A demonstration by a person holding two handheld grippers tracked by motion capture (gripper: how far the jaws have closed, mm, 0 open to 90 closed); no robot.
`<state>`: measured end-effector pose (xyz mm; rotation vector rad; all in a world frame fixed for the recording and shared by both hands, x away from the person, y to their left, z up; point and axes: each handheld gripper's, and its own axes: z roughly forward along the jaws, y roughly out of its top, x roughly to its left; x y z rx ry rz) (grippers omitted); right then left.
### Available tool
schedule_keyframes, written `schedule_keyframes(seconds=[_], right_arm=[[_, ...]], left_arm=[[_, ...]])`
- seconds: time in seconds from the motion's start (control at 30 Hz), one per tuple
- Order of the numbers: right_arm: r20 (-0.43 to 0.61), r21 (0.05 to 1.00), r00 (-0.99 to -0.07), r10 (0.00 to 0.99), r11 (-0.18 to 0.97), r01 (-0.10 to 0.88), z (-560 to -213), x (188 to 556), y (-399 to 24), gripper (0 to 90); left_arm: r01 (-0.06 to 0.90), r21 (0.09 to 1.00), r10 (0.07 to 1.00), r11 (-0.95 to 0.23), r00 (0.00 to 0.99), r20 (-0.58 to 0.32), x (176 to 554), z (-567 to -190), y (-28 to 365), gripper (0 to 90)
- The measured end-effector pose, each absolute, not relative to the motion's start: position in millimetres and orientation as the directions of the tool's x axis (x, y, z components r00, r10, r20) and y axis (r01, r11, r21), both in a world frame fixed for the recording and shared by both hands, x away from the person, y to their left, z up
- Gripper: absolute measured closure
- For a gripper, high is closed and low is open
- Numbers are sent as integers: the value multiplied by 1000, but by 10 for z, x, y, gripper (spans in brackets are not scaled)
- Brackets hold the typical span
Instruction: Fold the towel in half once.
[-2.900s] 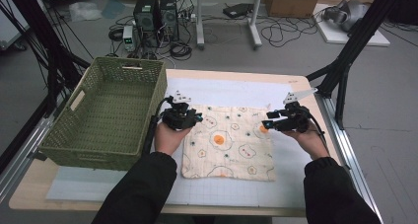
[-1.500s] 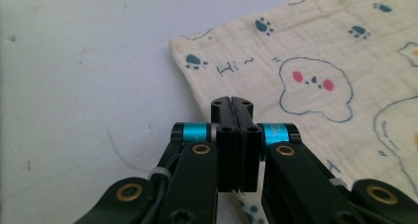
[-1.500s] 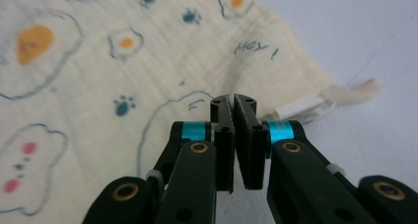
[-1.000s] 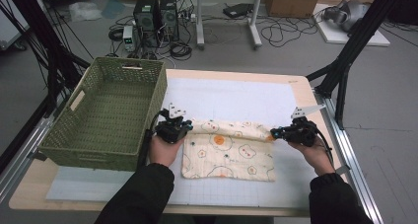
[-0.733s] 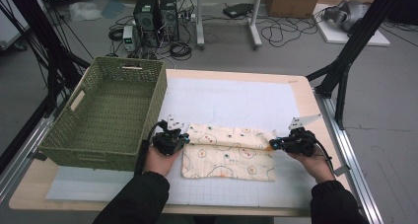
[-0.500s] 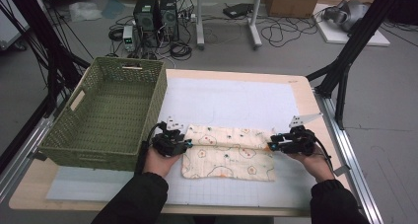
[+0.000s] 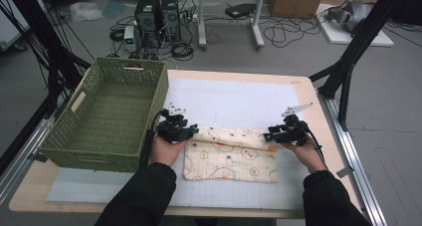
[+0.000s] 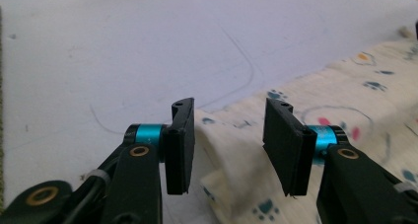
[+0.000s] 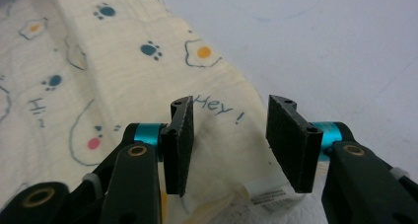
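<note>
A cream cloth printed with fried eggs, blue paw prints, small faces and the words "Hey!" and "Hi" lies flat on the white surface, folded over on itself so its far edge forms a soft doubled fold. A white label sticks out at one corner of the fold.

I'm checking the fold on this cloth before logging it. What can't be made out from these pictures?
- Label text: right gripper view, too small and cut off behind the right gripper.
- Cloth underside and lower layer: high view, covered by the folded-over strip.
- Cloth corner by the left gripper: left gripper view, partly hidden behind the black pads and cut off by the bottom edge.
- Basket near inner wall: high view, hidden by its own rim.
</note>
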<state>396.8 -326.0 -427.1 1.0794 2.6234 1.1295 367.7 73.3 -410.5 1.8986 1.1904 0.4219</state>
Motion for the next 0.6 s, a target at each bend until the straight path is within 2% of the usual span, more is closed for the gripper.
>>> schedule_keyframes(seconds=[0.1,0.13,0.2,0.27,0.3,0.6], right_arm=[[195,643,-744,640,489,589,-4343,4009,-3245,614],[202,639,-744,637,490,593,-4358,4017,-3249,641],[209,639,-746,632,489,594,-4355,4016,-3261,748],[203,635,-761,616,509,581,-4352,4006,-3248,824],[191,639,-768,611,517,570,-4345,4001,-3238,844],[162,706,-794,586,493,508,-4128,3857,-3256,861]], left_arm=[[624,750,857,-219,490,-157,3761,-4211,702,644],[636,731,848,-247,507,-156,3779,-4248,696,684],[657,691,831,-301,536,-148,3800,-4321,665,755],[650,688,821,-324,554,-137,3791,-4344,652,859],[645,693,823,-321,553,-134,3783,-4333,653,877],[555,776,832,-299,550,-74,3610,-4180,712,887]])
